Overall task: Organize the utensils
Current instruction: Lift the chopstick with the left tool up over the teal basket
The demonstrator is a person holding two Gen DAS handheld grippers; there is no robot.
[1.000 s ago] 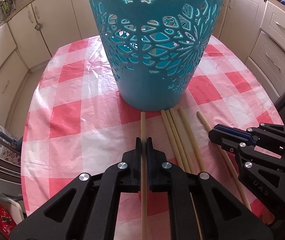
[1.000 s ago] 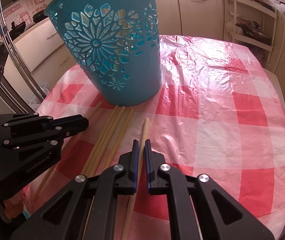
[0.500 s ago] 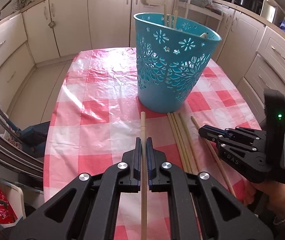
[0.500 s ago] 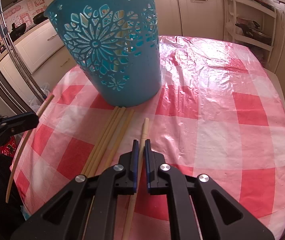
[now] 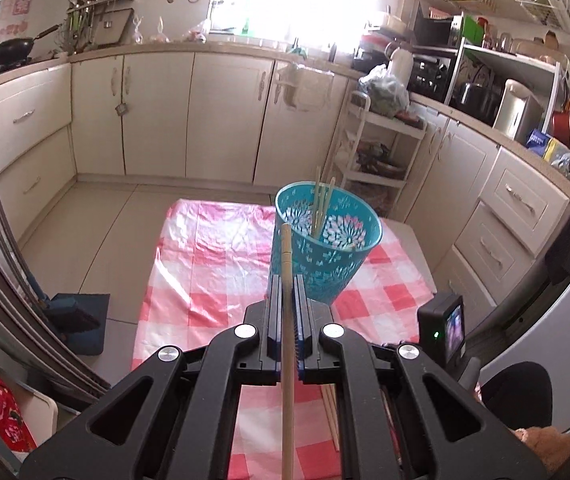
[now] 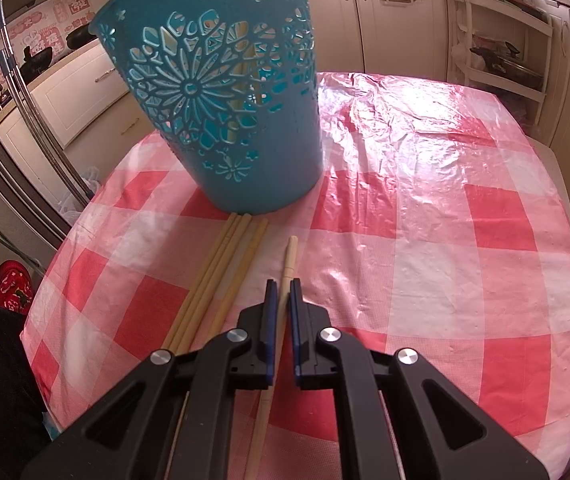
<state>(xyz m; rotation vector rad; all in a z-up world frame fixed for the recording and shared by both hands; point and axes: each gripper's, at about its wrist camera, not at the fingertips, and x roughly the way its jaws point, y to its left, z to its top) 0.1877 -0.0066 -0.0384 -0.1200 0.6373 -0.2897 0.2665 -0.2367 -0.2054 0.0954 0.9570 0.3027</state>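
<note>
My left gripper [image 5: 286, 280] is shut on a wooden chopstick [image 5: 287, 264] and holds it high above the table, its tip over the near rim of the teal cut-out basket [image 5: 337, 256]. Two chopsticks [image 5: 322, 204] stand inside the basket. My right gripper [image 6: 281, 286] sits low on the red-checked tablecloth [image 6: 465, 216], its jaws close around a single chopstick [image 6: 289, 256] lying there; I cannot tell if they clamp it. Several more chopsticks [image 6: 221, 276] lie side by side to its left, tips at the basket [image 6: 221, 92] base.
The table is small, with floor beyond its edges [image 5: 97, 224]. Cream kitchen cabinets [image 5: 157, 112] line the walls. A white shelf trolley [image 5: 373, 148] stands behind the table. The right gripper's rear unit with a green light [image 5: 443, 330] shows low in the left wrist view.
My left gripper has lifted its chopstick well up and back, from table level to above the basket. The right gripper has stayed still around its chopstick.
</note>
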